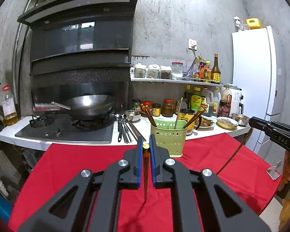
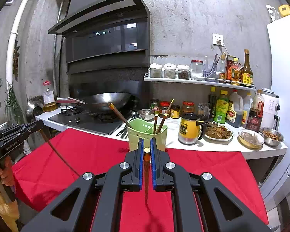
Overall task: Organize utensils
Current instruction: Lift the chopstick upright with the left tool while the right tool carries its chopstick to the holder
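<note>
We see the left hand-held gripper (image 1: 146, 145) clamped on 1 brown chopstick (image 1: 146, 172), gold cap up between the blue pads, tip hanging free above the red cloth (image 1: 77, 166). The right hand-held gripper (image 2: 147, 147) grips a 2nd chopstick (image 2: 146, 176) the same way, near its capped end, tip clear of the cloth. Each chopstick stands close to upright.

The green holder (image 2: 137, 137) sits at the far edge of the cloth, just beyond both grippers, in front of the counter (image 2: 183, 147). It has 2 compartments; we count 3 chopsticks in it in the right view, 1 leaning left and 2 on the right side.

More utensils (image 1: 125, 129) lie flat on the counter, left of the holder, beside the stove (image 1: 67, 131) with its wok (image 1: 89, 104). A yellow mug (image 2: 189, 129) stands right of the holder.
</note>
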Demonstrator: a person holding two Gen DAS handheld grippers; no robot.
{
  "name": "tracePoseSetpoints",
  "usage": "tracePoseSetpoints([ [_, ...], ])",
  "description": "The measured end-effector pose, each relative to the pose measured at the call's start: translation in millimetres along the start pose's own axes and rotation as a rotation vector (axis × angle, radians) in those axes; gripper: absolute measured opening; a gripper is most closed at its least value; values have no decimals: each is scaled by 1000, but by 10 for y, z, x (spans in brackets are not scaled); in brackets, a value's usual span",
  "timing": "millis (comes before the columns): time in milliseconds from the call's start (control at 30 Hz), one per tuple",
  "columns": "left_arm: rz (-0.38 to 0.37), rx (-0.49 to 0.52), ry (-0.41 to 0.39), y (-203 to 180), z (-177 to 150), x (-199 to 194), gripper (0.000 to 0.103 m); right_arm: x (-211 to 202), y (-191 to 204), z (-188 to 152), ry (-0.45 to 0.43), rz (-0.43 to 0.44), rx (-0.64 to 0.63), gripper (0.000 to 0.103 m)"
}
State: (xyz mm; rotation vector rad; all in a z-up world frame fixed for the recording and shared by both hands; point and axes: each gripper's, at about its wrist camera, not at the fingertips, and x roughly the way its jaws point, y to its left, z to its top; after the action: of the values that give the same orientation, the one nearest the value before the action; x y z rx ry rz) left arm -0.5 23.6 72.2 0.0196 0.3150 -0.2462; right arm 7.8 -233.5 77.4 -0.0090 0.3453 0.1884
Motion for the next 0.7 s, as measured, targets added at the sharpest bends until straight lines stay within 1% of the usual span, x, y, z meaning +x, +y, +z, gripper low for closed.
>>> tracePoseSetpoints([
  [100,-2,-9,11,22,-17,70,7,102,-54,-6,13,-13,15,8],
  [133,-22,-26,45,48,-40,157,7,164,-79,-26,30,-13,21,8],
  [233,-43,-63,129,114,-166,363,7,332,-135,-126,83,-14,42,8],
  [300,-35,-62,144,113,-231,428,7,425,-171,-204,115,-15,60,8],
  [367,-33,-60,130,104,-234,416,7,438,-176,-223,110,-27,62,8],
  [400,-32,-58,123,99,-218,397,7,423,-178,-217,111,-15,71,7],
  [533,-38,-47,59,84,-78,228,7,359,-133,-170,89,-19,46,7],
  [700,-46,-23,44,13,-8,178,7,379,-144,-171,94,-14,54,7],
])
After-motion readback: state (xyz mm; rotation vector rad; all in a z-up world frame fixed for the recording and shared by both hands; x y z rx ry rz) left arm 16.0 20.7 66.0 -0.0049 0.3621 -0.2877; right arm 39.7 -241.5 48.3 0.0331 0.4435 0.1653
